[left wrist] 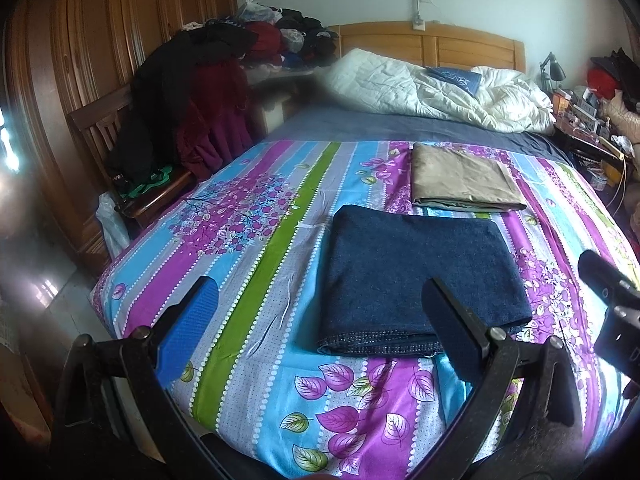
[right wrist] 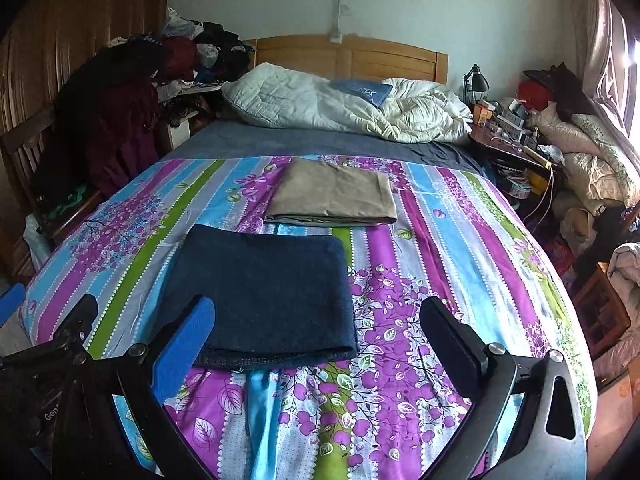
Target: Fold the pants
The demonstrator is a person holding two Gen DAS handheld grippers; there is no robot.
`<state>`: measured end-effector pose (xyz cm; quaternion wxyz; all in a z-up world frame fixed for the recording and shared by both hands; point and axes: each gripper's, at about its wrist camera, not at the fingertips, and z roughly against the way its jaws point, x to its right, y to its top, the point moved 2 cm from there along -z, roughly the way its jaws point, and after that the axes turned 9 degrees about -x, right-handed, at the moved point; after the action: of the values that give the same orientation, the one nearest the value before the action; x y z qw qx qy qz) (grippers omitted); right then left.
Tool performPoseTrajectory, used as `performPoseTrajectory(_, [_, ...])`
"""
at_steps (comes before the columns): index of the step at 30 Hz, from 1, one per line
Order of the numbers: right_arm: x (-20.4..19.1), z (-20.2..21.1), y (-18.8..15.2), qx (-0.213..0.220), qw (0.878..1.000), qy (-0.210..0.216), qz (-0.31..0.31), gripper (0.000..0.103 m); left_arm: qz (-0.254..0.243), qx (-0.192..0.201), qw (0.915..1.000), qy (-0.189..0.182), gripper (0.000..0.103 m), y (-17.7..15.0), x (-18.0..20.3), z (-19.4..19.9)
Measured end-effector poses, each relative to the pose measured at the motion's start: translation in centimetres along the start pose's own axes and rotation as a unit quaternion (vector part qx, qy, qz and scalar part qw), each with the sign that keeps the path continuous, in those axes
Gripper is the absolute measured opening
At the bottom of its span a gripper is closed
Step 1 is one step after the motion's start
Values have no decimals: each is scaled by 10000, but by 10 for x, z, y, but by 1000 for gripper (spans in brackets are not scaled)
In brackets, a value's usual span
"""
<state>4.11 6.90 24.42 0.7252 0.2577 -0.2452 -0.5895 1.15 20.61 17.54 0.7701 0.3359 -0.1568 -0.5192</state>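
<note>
The folded denim jeans lie as a flat dark-blue rectangle on the striped floral bedsheet, in the lower middle of the left wrist view and left of centre in the right wrist view. The long axis of the bundle runs across the frame, with the stitched hem edge facing the cameras. By the look of it the fold is finished.

The left gripper hangs above the near edge with jaws spread wide and empty; the jeans sit ahead and to its right, the dark finger overlapping the near right corner in the picture. The right gripper is likewise spread and holds nothing; the jeans sit ahead and to its left, its blue finger overlapping the near left corner. Neither looks clearly nearer, so any further touch would suit both.

Beyond, toward the upper middle, lie folded tan pants, just apart from the jeans.

Writing: partial letters "Gen" on the black gripper body at lower left of the right wrist view; nothing else is legible.
</note>
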Motion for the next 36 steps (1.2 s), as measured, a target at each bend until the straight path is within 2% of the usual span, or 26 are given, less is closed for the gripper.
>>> performPoseTrajectory(3, [3, -3, 1, -37, 9999, 99, -9, 103, -47, 81, 9999, -70, 102, -2, 4, 5])
performPoseTrajectory(5, [1, -16, 0, -457, 9985, 281, 107, 103, -63, 201, 9997, -140, 102, -3, 5, 9])
performPoseTrajectory(6, [1, -20, -1, -525, 9981, 304, 106, 103, -48, 258, 9995, -169, 102, -4, 5, 11])
performPoseTrajectory(10, [0, -21, -9, -468, 9982, 378, 7, 103, -3, 253, 9993, -293, 102, -3, 5, 13])
performPoseTrajectory(13, [-1, -20, -12, -423, 9987, 296, 29, 103, -71, 268, 9993, -241, 102, -2, 6, 12])
performPoseTrajectory(18, [1, -24, -17, -488, 9983, 309, 0, 103, -97, 241, 9986, -455, 103, -3, 6, 15])
performPoseTrajectory(22, [1, -27, -21, -537, 9983, 201, 52, 103, -190, 230, 9992, -263, 103, -5, 11, 13])
performPoseTrajectory(28, [0, -30, -26, -576, 9981, 190, 77, 103, -222, 43, 9993, -306, 103, -8, 12, 7])
performPoseTrajectory(36, [-4, -36, -30, -657, 9976, 133, 155, 103, -359, 113, 9991, -184, 103, -12, 13, 8])
